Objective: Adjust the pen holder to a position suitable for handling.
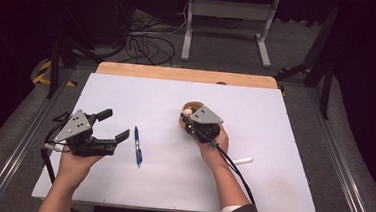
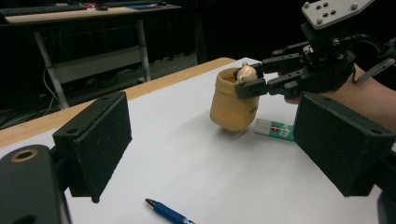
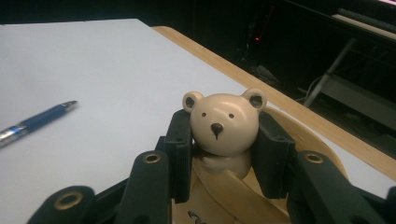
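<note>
Right tool point(image 3: 224, 154) clamped on beige bear head point(image 3: 225, 122) (black dot eyes), tan cup point(image 2: 233, 105) tilted, left tool point(image 1: 109, 125) open

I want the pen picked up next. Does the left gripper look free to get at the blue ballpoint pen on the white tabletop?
Probably yes: the left gripper is open and holds nothing, and the blue ballpoint pen lies bare just beside it.

Blue pen point(image 2: 169, 213) cut off by bottom edge
</note>
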Demonstrator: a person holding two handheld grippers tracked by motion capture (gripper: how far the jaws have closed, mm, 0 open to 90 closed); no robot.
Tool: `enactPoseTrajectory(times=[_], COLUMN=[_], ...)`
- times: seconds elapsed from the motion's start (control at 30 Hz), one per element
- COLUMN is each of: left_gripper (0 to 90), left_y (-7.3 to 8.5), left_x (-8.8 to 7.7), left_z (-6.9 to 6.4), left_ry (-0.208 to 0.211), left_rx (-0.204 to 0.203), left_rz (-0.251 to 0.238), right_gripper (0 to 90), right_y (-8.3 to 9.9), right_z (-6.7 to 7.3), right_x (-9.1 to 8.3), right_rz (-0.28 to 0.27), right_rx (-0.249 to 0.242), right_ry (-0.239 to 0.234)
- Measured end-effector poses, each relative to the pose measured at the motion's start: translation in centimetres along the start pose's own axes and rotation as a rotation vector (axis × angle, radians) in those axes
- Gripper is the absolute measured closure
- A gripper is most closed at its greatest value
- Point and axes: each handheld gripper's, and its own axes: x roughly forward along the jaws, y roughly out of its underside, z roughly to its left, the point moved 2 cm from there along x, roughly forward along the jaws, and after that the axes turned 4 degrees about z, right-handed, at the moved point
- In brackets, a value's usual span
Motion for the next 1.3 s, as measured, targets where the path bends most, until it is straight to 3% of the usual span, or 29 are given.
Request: enactPoseTrajectory(times=[0.33,0.87,1.3], left_gripper=[12.3,12.3,12.3], left_y=[0.0,0.0,0.1], left_x=[0.0,0.2,0.2], left_z=[0.0,-0.1,-0.1], left_ry=[0.001,0.004,0.003], left_rx=[-0.003,0.001,0.004], left_rz=[0.002,0.004,0.007], right_gripper=[63.5,63.4,63.3], right_y=[-0.2,0.9,1.5], right_z=[3.7,5.9,6.4], right_x=[-0.8,-3.2,-4.2], right_rz=[0.049,0.093,0.096], right_rx=[-0.053,-0.059,-0.068], right_ry=[-0.102,-0.175,-0.182])
